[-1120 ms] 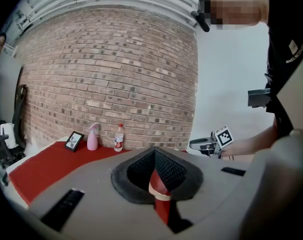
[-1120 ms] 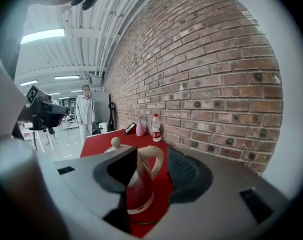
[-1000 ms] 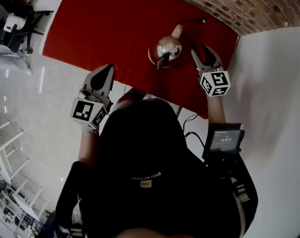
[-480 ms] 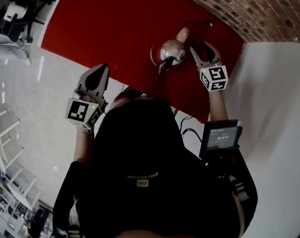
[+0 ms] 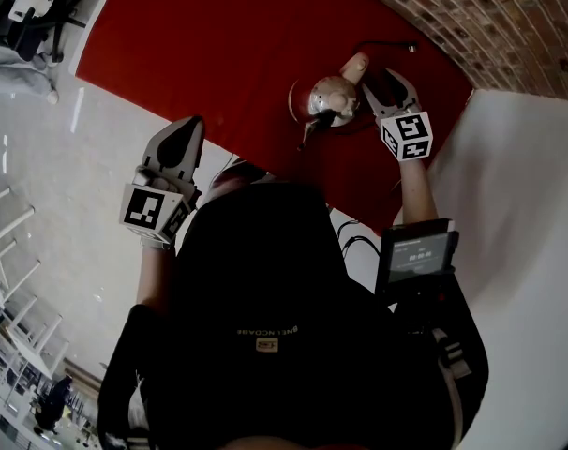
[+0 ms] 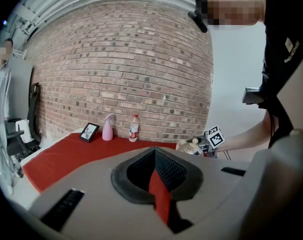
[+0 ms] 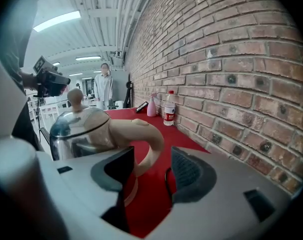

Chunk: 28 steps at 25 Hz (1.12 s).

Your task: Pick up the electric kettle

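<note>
A silver electric kettle (image 5: 326, 97) with a beige handle (image 5: 352, 67) stands on its base on the red table (image 5: 218, 36), near the brick wall. My right gripper (image 5: 387, 84) is open just right of the handle, and its jaws have just been opening. In the right gripper view the kettle (image 7: 79, 129) fills the left, and its handle (image 7: 146, 136) curves down just ahead of the gap between the pads (image 7: 189, 176), which do not touch it. My left gripper (image 5: 186, 134) is shut and empty at the table's near edge, far left of the kettle (image 6: 194, 147).
A pink spray bottle (image 6: 107, 129), a water bottle (image 6: 134, 128) and a photo frame (image 6: 89, 132) stand along the brick wall at the table's far end. The kettle's cord (image 5: 387, 45) runs toward the wall. A person (image 7: 104, 86) stands far behind.
My right gripper has moved down and in toward the kettle's handle, with its jaws spreading wider. The left gripper has stayed near the table's edge.
</note>
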Tool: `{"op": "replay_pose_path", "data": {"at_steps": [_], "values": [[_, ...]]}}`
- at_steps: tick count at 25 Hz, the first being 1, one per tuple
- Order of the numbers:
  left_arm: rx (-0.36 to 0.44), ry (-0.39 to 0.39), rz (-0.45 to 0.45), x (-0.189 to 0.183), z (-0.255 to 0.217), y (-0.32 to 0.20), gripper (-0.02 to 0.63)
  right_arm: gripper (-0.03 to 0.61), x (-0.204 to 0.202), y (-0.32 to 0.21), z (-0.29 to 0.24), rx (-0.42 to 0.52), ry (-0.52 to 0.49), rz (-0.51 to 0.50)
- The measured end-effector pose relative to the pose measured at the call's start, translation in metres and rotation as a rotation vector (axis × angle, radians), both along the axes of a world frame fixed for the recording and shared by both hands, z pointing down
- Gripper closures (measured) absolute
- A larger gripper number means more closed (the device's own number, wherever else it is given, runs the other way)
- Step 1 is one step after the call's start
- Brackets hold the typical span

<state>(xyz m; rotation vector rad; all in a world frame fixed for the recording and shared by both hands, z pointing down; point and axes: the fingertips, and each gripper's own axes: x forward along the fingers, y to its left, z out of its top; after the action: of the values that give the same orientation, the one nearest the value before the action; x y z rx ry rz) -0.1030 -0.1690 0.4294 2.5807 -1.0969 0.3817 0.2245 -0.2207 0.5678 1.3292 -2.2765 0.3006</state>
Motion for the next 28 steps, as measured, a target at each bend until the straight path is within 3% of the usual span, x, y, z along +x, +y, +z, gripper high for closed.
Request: {"op": "replay_pose_path", "data": {"at_steps": [14, 28], "values": [[-0.042, -0.024, -0.014, 0.006, 0.017, -0.009, 0.607, 0.339, -0.007, -0.028, 0.023, -0.004, -0.059, -0.079], [-0.068, -0.043, -0.017, 0.014, 0.025, -0.011, 0.607, 0.324, -0.019, -0.043, 0.028, 0.033, -0.127, -0.232]]}}
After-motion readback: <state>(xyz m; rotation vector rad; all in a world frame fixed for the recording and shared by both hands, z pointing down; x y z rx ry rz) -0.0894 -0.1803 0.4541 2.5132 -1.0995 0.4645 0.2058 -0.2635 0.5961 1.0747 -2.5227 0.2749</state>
